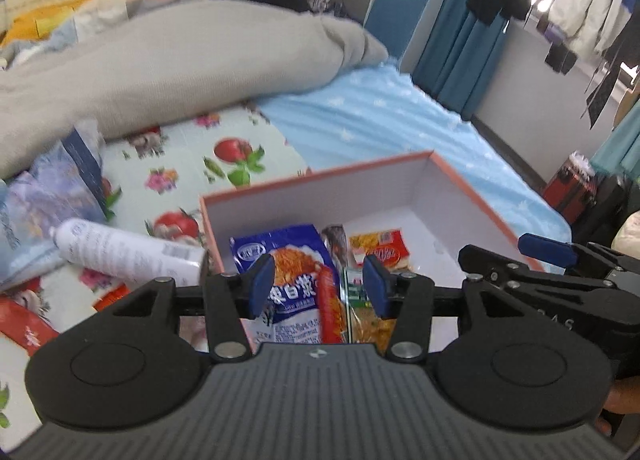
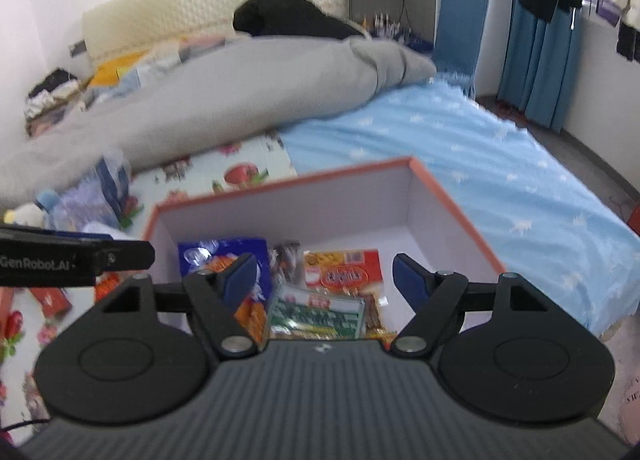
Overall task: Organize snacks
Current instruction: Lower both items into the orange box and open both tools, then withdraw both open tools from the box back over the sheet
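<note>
Both grippers hang over an open box [image 1: 472, 196] with orange rim and white inside, sitting on a bed at centre frame in both views. Left gripper [image 1: 318, 284]: jaws apart, nothing between the pads, packets visible below through the gap. Right gripper [image 2: 326, 280]: jaws wide apart, nothing clamped. Snacks lie in the box's lower left part: blue packet [image 1: 288, 260] at left, thin red stick packet [image 1: 332, 308] just right of it, dark narrow packet [image 1: 336, 238] behind, red-and-yellow packet [image 2: 348, 268] to the right, green packet [image 2: 316, 314] in front of that, overlapping it. Outside the box, lower left of the left wrist view: white bottle [image 1: 128, 252] on its side, touching the box's left wall, and a red packet [image 1: 24, 332] on the floral mat [image 1: 180, 156]. Grey blanket [image 1: 160, 60] heaped in the upper half.
</note>
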`<state>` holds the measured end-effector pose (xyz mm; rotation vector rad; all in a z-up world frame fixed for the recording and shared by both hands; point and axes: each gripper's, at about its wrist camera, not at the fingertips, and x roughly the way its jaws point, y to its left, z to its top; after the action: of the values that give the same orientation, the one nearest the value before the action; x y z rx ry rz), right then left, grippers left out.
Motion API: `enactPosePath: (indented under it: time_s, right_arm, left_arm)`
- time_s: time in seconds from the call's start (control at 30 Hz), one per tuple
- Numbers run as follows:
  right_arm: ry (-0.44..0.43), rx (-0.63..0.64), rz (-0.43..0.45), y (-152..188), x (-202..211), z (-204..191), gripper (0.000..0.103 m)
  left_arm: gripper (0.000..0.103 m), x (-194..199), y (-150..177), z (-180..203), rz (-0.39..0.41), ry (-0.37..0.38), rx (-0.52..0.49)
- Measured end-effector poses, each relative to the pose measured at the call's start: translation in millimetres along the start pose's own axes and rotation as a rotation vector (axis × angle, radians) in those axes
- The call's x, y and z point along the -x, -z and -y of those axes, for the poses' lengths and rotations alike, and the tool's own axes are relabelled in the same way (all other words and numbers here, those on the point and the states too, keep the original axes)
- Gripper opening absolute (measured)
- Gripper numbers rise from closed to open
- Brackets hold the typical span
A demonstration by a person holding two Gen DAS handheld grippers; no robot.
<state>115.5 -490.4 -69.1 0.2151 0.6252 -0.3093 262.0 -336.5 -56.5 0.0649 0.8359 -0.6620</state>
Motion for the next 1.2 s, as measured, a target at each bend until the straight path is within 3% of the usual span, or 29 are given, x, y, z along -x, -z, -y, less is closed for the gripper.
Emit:
enactPosePath:
  time_s: [0.3,0.5,0.83,1.2]
  right_arm:
    - [-0.053,0.02,0.108,-10,51,-28,0.076]
    - [-0.087,0.03,0.148,-11,79,-45,0.076]
    - [-0.148,0.029,0.168,-3,105,-72,0.076]
    - [-0.234,0.071,0.148,18,107,-112,0.076]
  left_arm:
    - [0.055,86,0,-5,0.15,-0.035,-0.034]
    - [0.055,129,10,-18,0.202,-0.058,-0.007]
    - [0.055,172,40,-57,0.212,-0.123,0.069]
    - [0.055,188,76,-91,0.193,-0.176,0.133]
